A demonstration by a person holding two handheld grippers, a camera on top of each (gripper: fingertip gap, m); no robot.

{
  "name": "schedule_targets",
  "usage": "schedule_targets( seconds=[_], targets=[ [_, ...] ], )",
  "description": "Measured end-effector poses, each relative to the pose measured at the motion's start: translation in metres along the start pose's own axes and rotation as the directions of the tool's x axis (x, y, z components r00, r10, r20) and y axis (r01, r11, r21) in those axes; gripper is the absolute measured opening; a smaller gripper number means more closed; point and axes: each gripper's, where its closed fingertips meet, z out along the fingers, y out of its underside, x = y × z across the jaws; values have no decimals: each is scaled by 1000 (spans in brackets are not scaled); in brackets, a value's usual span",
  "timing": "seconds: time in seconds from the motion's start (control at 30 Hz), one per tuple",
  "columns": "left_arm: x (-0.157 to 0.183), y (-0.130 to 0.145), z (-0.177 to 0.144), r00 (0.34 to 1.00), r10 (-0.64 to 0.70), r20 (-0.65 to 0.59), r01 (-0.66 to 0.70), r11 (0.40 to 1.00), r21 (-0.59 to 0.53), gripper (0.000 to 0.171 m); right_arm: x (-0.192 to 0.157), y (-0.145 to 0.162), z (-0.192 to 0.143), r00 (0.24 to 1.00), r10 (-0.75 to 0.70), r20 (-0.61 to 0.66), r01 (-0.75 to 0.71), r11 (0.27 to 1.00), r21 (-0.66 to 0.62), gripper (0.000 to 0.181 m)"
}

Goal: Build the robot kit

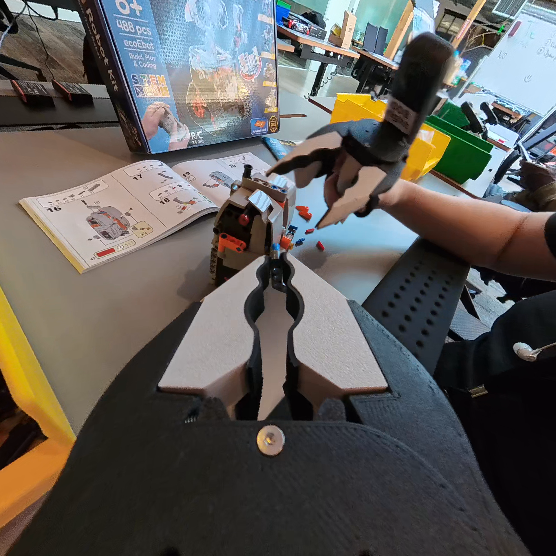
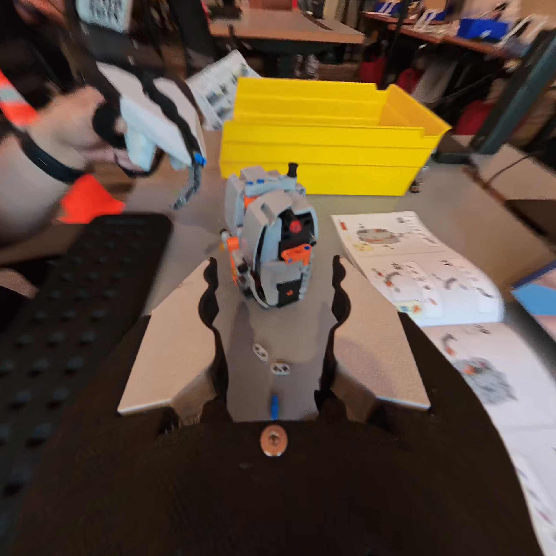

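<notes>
Black handheld tongs with pale grey fingers

The left tongs (image 1: 275,261) and right tongs (image 2: 273,270) are built of rough black printed shells, each fastened by one silver screw; wavy black pads line the fingers (image 1: 216,331). A black sleeve is worn.

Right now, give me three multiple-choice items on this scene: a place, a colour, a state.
1. In the right wrist view, what stands behind the model? A bin B lamp C bottle
2. What colour is the pin on the beam in the left gripper? A red B blue C yellow
3. The right gripper is: A open B shut on the model C shut on a pin
Key: A, the yellow bin rises past the model; B, blue shows at the beam's top; A, its jaws stand wide apart, empty.
</notes>
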Motion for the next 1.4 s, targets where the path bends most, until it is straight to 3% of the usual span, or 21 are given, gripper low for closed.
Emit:
schedule_targets(
  seconds=[0.1,0.3,0.37,0.57,0.8,0.97,1.13,1.4],
  targets=[
    [2,1,-1,1000,1,2,-1,1000,-6,6,-1,-10,14,981,159,111,-164,986,38,81],
    [1,5,2,999,-39,-32,39,999,-4,6,-5,-5,38,940,272,206,-284,959,26,79],
    [2,5,4,998,-44,-47,44,999,-4,6,-1,-5,42,929,307,208,-322,946,41,70],
    [-1,-1,8,998,-32,-60,32,999,4,5,1,-2,34,948,273,165,-283,958,38,64],
    [7,-32,22,983,-50,-177,57,998,36,5,21,7,6,943,326,67,-330,942,55,64],
    [0,-45,41,987,-41,-152,38,999,-24,5,27,10,-4,932,355,75,-361,930,75,65],
    [-16,-38,58,996,-50,-75,43,995,-93,6,26,10,-4,928,360,96,-368,925,93,65],
    [-16,-8,70,989,-101,-111,82,983,-164,6,25,11,-6,920,368,136,-383,918,106,65]
  ],
)
